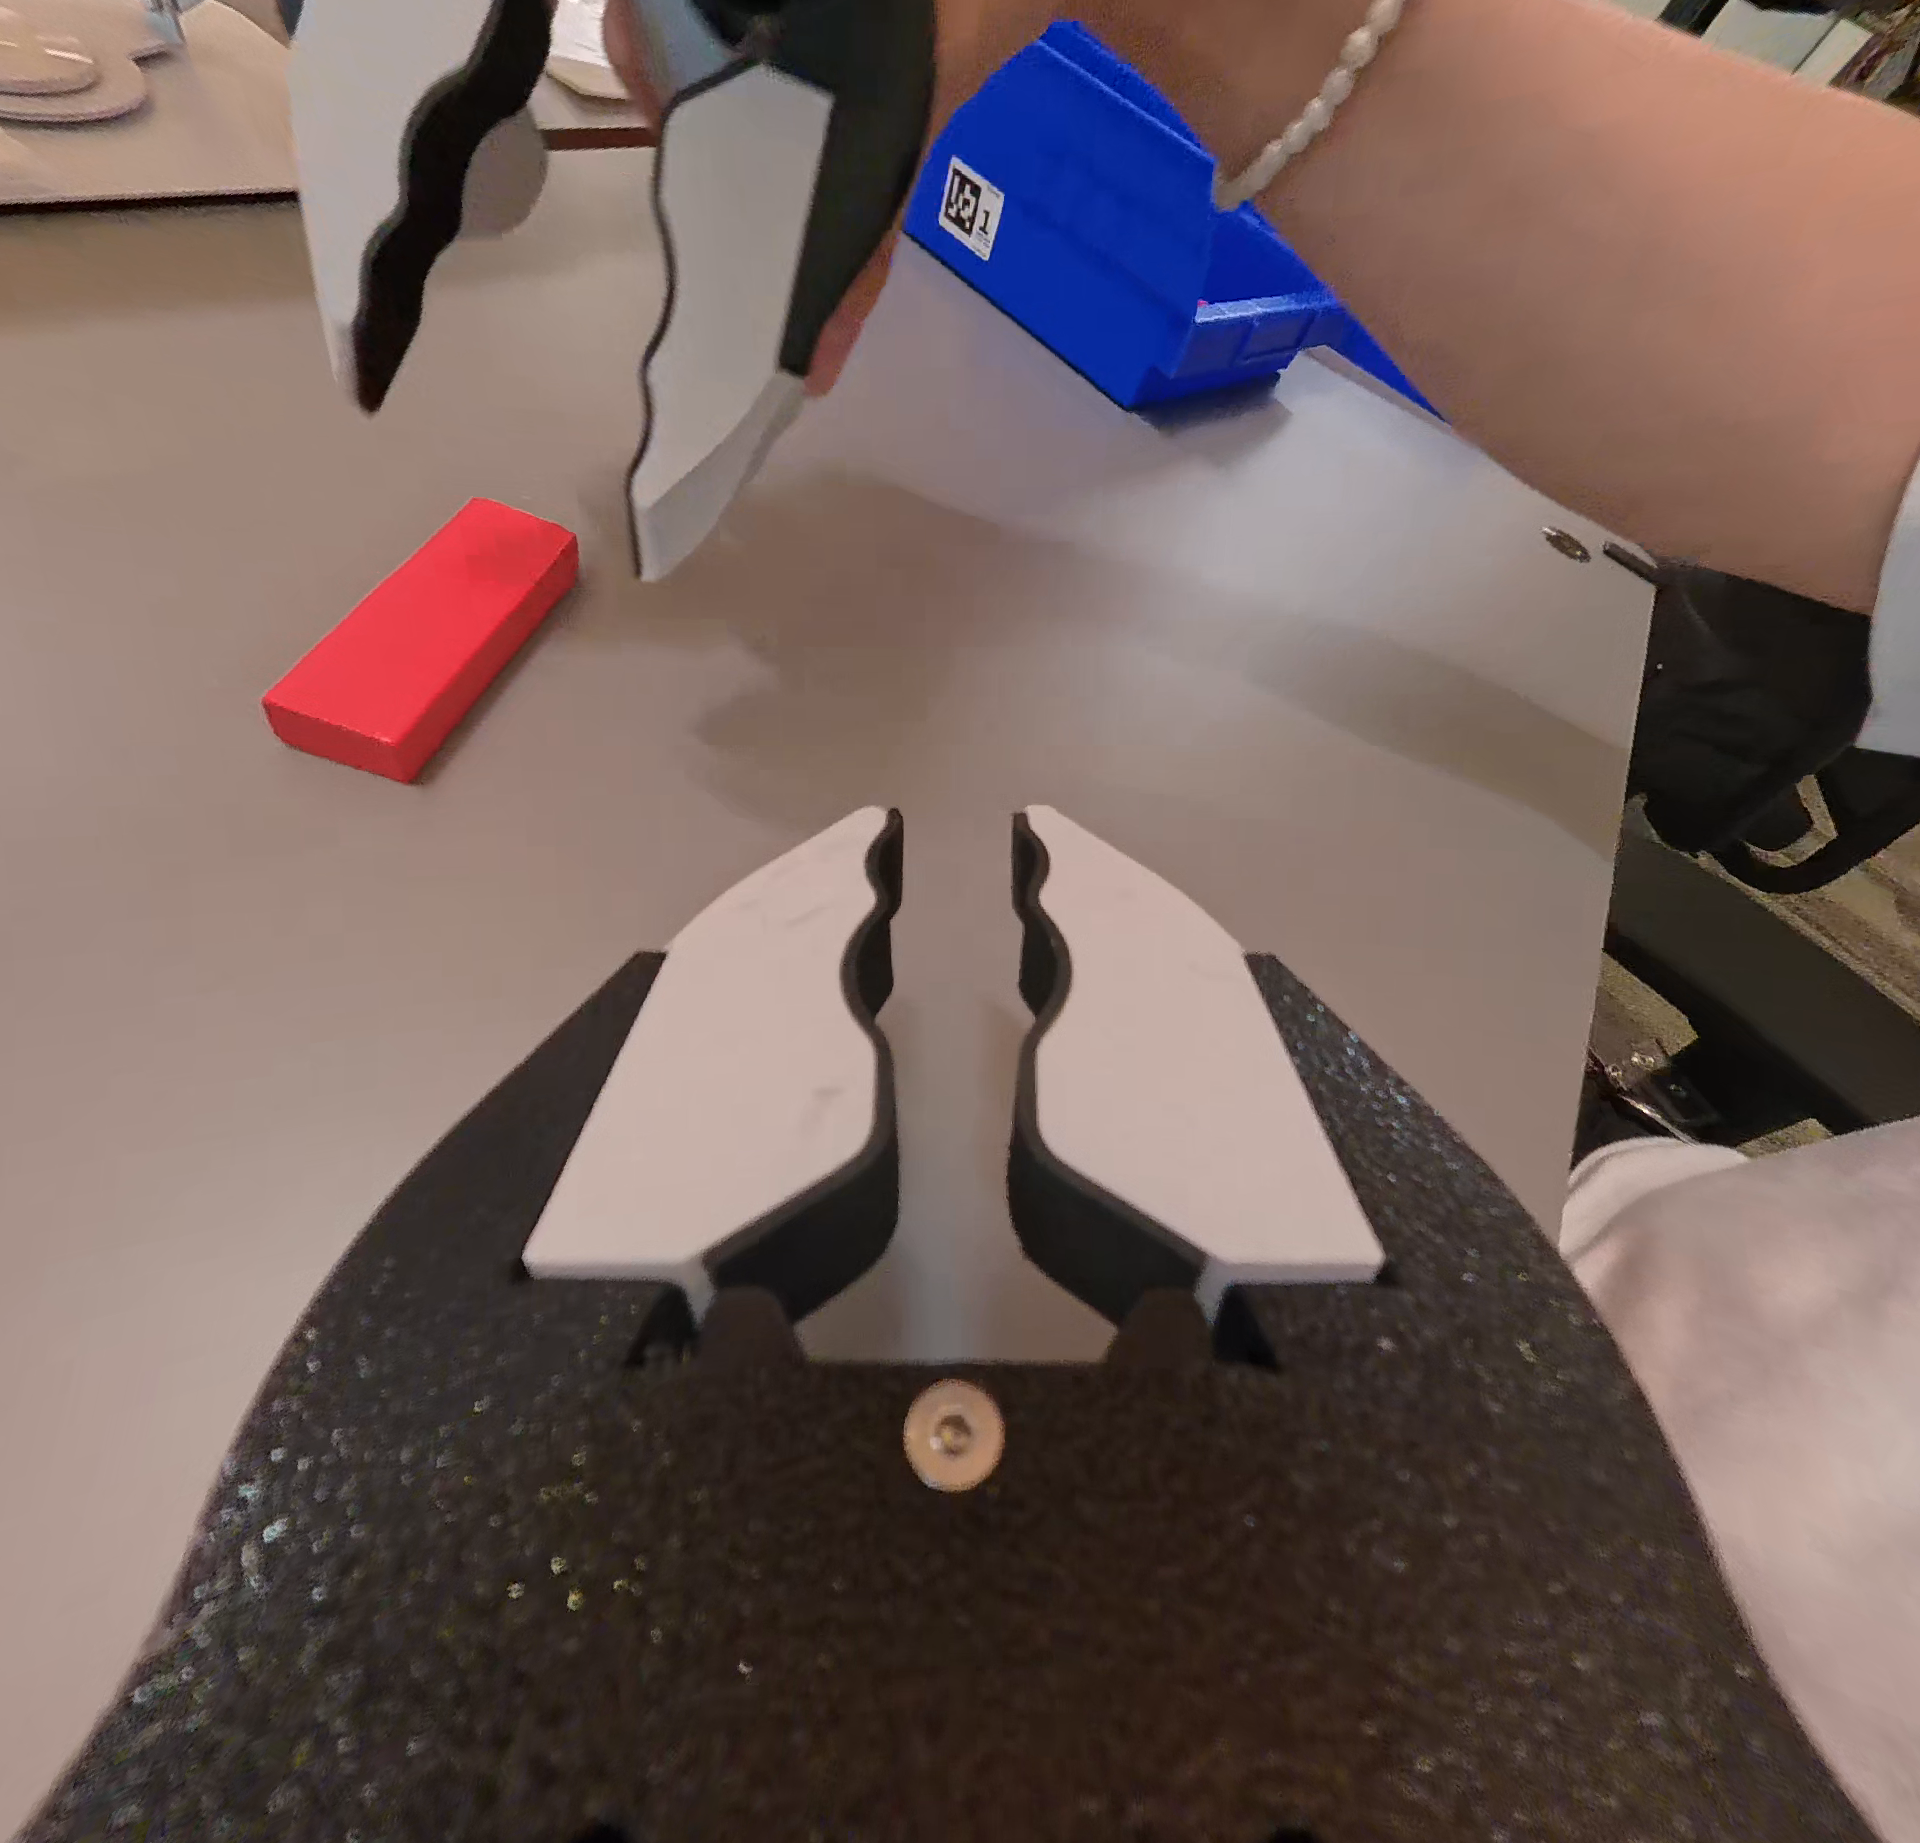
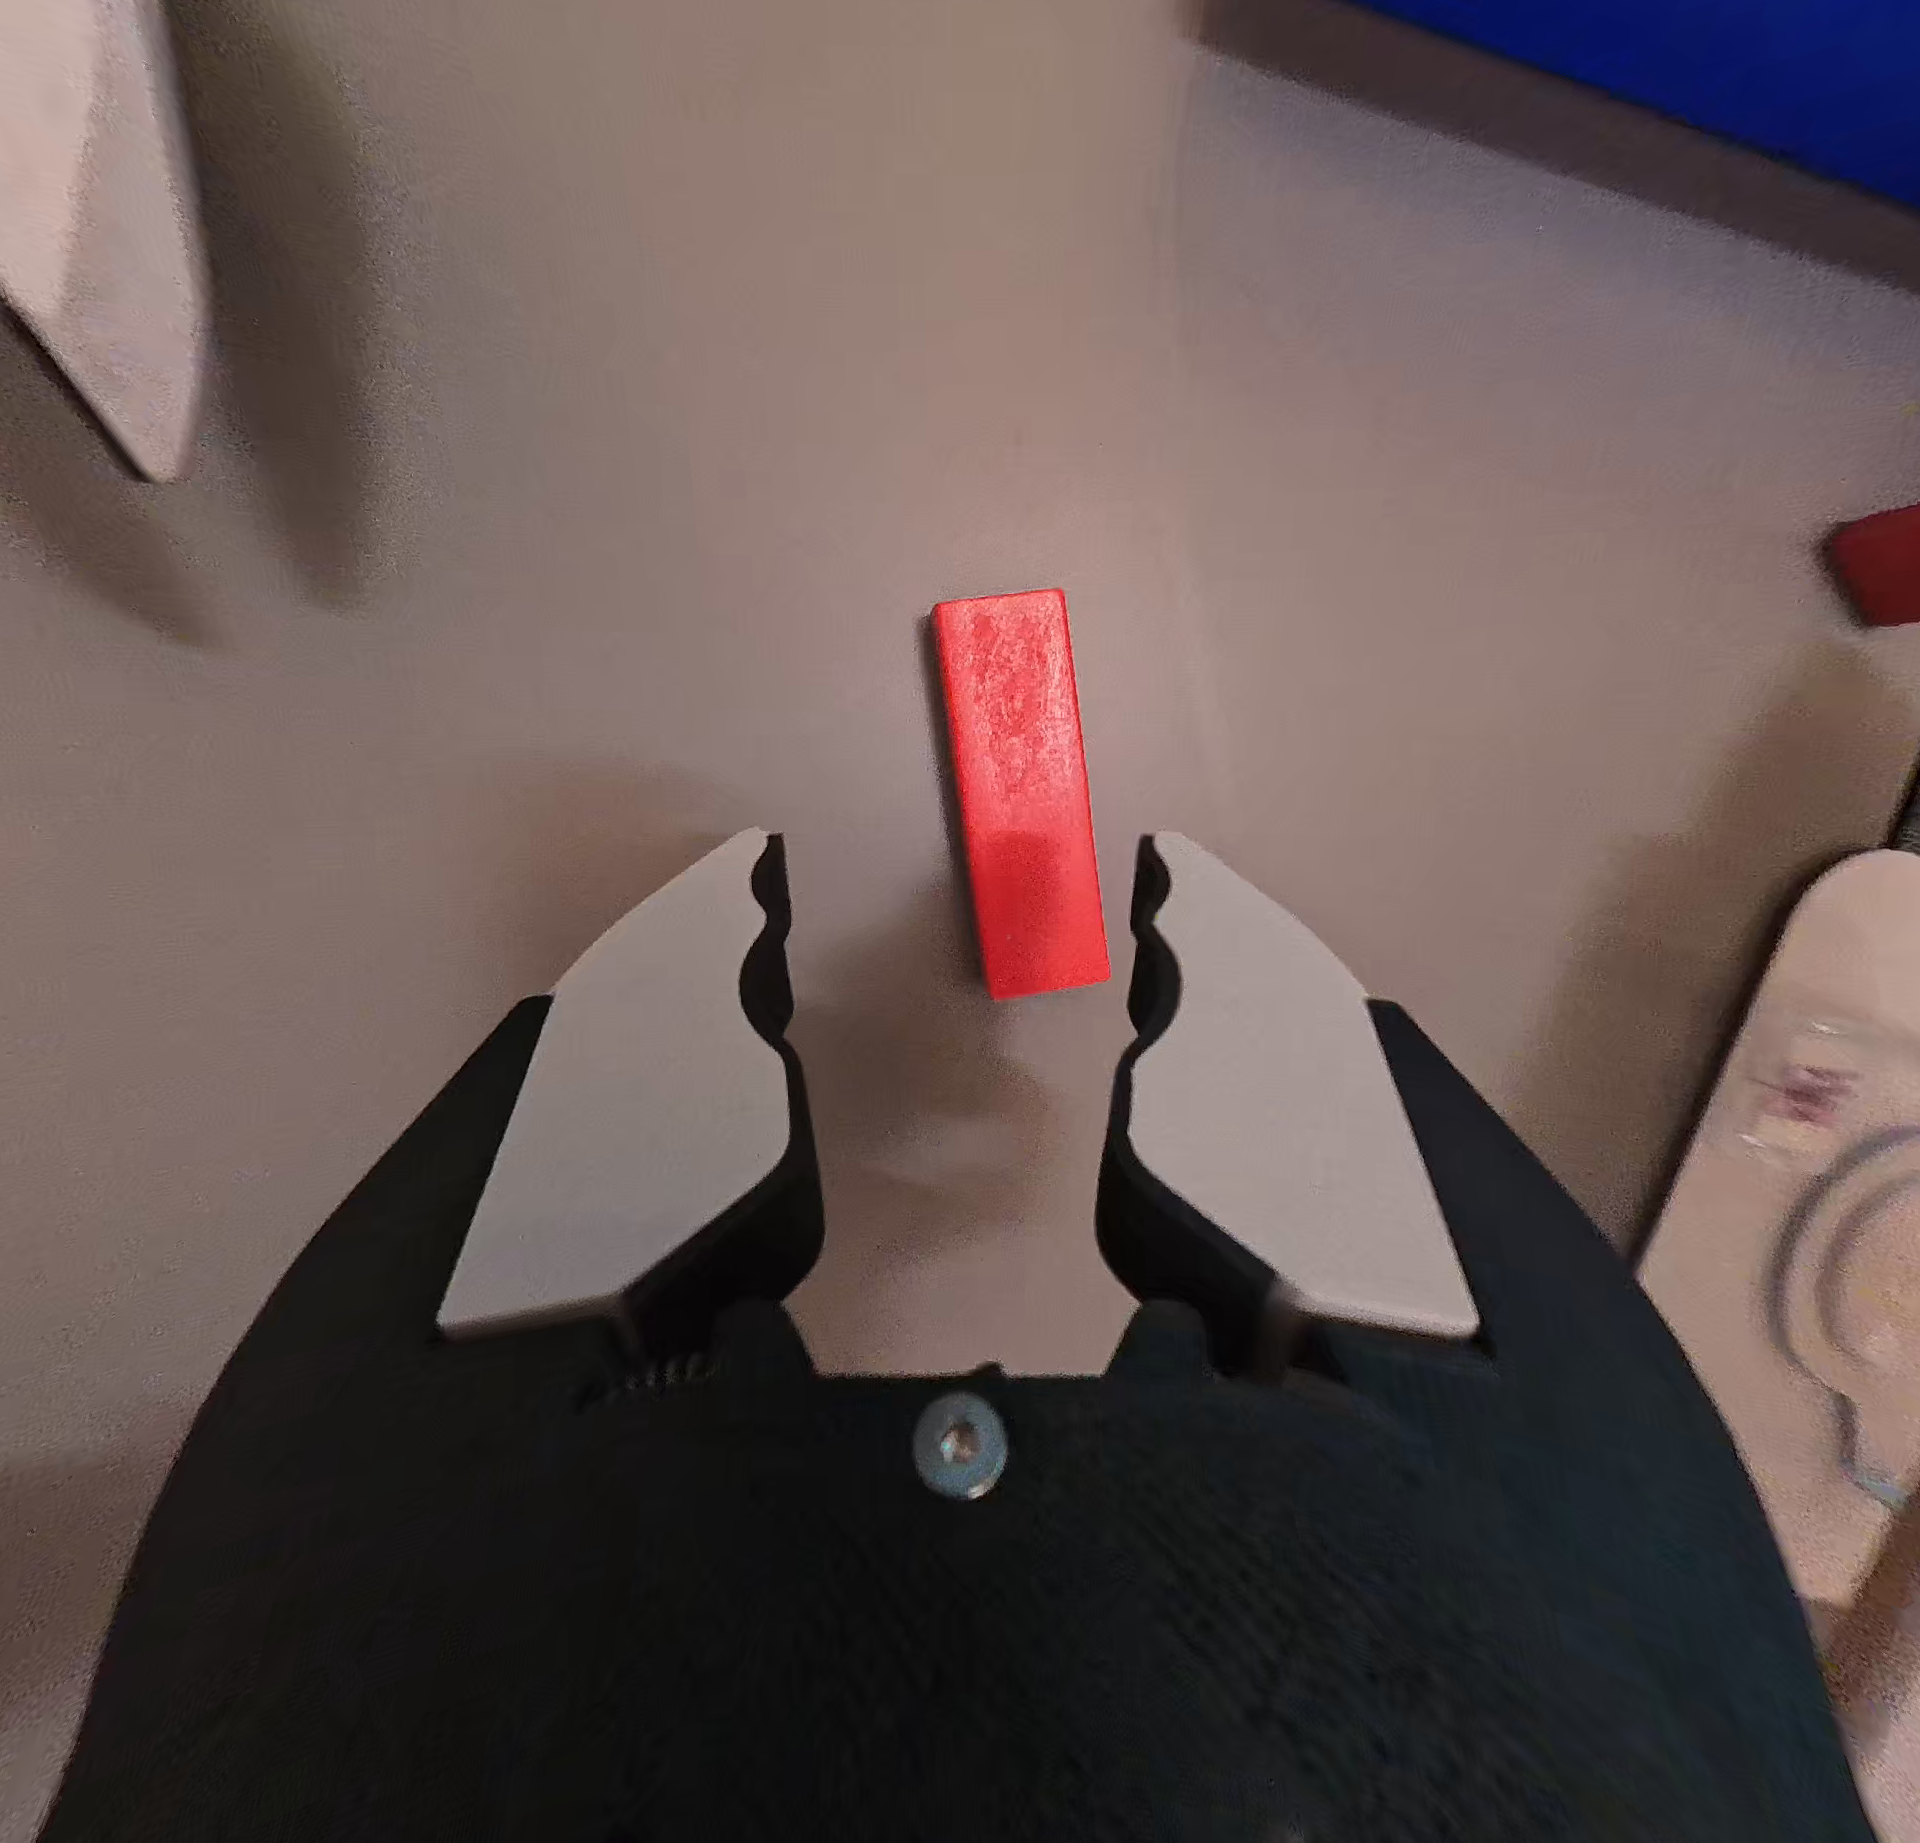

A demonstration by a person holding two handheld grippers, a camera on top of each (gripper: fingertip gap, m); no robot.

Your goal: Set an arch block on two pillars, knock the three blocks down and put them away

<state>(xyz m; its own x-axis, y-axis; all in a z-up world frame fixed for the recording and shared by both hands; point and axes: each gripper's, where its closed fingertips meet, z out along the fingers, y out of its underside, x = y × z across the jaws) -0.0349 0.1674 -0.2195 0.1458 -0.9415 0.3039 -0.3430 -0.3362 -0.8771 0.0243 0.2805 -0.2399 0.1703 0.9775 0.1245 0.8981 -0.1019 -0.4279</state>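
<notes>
The right gripper (image 2: 961, 843) hangs over a red block (image 2: 1018, 796) with its jaws spread wide and nothing between them; the block's near end lies in line with the gap but below the tips, apart from both. The block lies flat on the grey table (image 2: 623, 339) and is gripped by nothing. The left gripper (image 1: 956, 817) is held low over bare table, jaws a narrow gap apart and empty, well clear of the block. From the left wrist view, the right gripper (image 1: 499, 474) tilts steeply downward, one tip just beside the block's (image 1: 421, 640) far corner; contact cannot be confirmed. Behind it a blue bin (image 1: 1101, 224) stands on the table, bearing a small white sticker. The block is a flat rectangular slab, matte red, with crisp edges and a slightly mottled top face. Gripper fingers (image 1: 727, 1045) are smooth pale plates with wavy black inner pads, seated in a rough, speckled black body. A second red piece (image 2: 1881, 567) shows at the picture's edge.
</notes>
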